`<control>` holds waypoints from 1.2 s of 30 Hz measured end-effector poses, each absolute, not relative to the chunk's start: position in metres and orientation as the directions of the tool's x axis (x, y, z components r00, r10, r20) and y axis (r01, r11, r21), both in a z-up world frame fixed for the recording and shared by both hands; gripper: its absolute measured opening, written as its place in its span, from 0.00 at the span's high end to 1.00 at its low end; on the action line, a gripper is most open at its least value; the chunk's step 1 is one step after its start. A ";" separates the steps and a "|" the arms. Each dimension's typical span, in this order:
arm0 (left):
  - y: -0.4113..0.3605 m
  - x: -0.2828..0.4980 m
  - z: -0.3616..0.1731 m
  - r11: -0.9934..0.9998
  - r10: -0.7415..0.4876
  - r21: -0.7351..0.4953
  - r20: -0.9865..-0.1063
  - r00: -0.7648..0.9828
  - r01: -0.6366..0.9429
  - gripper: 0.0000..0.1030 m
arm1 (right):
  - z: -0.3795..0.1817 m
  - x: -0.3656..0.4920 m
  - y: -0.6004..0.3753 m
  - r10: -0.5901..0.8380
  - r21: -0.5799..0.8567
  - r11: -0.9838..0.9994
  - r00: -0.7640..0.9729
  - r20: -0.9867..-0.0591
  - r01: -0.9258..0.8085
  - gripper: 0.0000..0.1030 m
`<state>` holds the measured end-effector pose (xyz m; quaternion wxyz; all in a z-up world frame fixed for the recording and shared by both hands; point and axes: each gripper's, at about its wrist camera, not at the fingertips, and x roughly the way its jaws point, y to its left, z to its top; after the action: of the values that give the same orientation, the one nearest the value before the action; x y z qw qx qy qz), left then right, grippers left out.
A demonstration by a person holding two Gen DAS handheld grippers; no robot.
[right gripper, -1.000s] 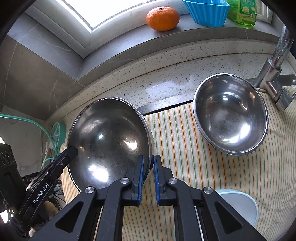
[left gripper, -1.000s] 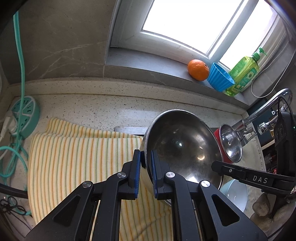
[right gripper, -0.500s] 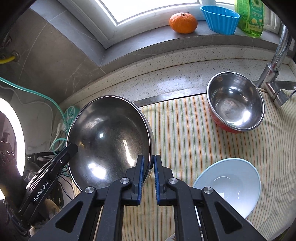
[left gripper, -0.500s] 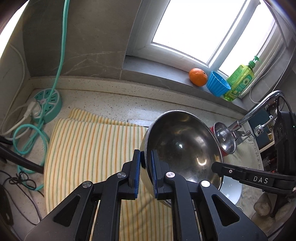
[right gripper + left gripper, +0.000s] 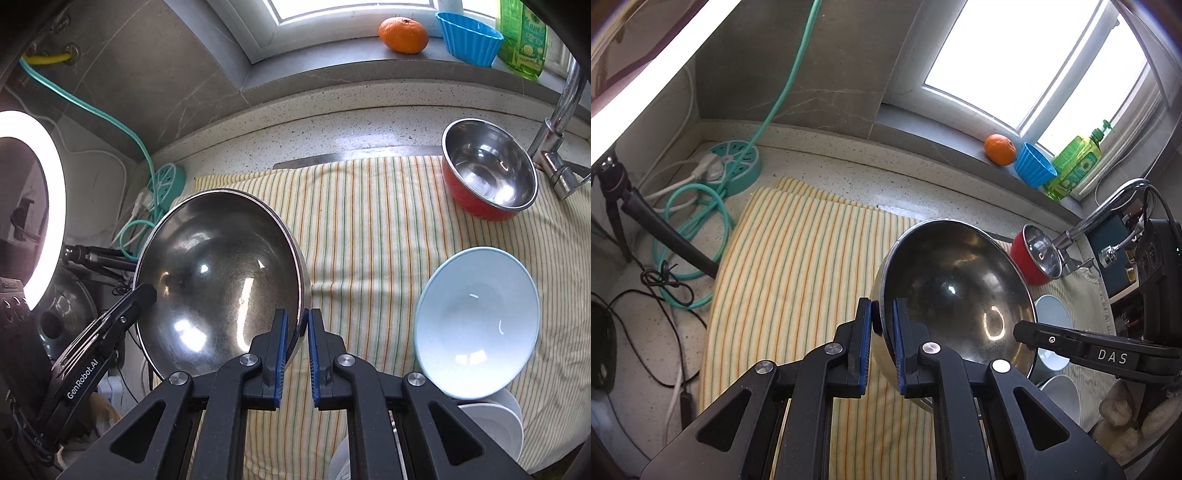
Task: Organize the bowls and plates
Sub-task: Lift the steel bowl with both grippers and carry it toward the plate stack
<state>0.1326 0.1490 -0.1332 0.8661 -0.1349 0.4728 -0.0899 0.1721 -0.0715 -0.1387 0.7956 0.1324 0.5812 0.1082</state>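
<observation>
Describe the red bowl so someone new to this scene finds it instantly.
Start at the chrome faucet at the far right of the striped towel. The red bowl stands upright on the towel just left of the faucet base. Steel inside, it is the only bowl with a red outside; the nearer bowl is pale blue.

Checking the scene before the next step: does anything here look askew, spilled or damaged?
Nothing spilled or damaged. The big steel bowl is off the striped cloth, held by its rim between both grippers, left gripper and right gripper. The red bowl and pale blue bowl sit upright.
</observation>
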 end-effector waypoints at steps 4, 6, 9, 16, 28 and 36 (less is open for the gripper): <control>0.156 0.113 -0.136 0.947 -0.270 -0.320 -0.800 0.537 -0.001 0.91 | -0.144 0.158 -0.061 0.332 0.334 0.942 0.279 -0.901 -0.043 0.90; 0.159 0.104 -0.139 0.948 -0.262 -0.319 -0.805 0.533 -0.016 0.91 | -0.147 0.150 -0.056 0.333 0.330 0.942 0.265 -0.905 -0.055 0.90; 0.163 0.092 -0.145 0.947 -0.254 -0.318 -0.815 0.521 -0.035 0.91 | -0.154 0.141 -0.049 0.331 0.324 0.943 0.244 -0.911 -0.070 0.90; 0.169 0.069 -0.157 0.942 -0.245 -0.326 -0.828 0.504 -0.078 0.91 | -0.166 0.122 -0.038 0.322 0.306 0.946 0.206 -0.924 -0.104 0.90; 0.173 0.042 -0.169 0.936 -0.243 -0.334 -0.842 0.481 -0.112 0.91 | -0.176 0.108 -0.034 0.317 0.300 0.946 0.173 -0.932 -0.121 0.90; 0.173 0.038 -0.173 0.936 -0.246 -0.334 -0.850 0.466 -0.115 0.91 | -0.176 0.104 -0.034 0.320 0.300 0.945 0.169 -0.932 -0.131 0.90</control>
<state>0.0377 0.1731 -0.1733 0.8379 -0.1751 0.5154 -0.0390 0.1035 -0.0341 -0.1762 0.7609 0.0753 0.6273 0.1480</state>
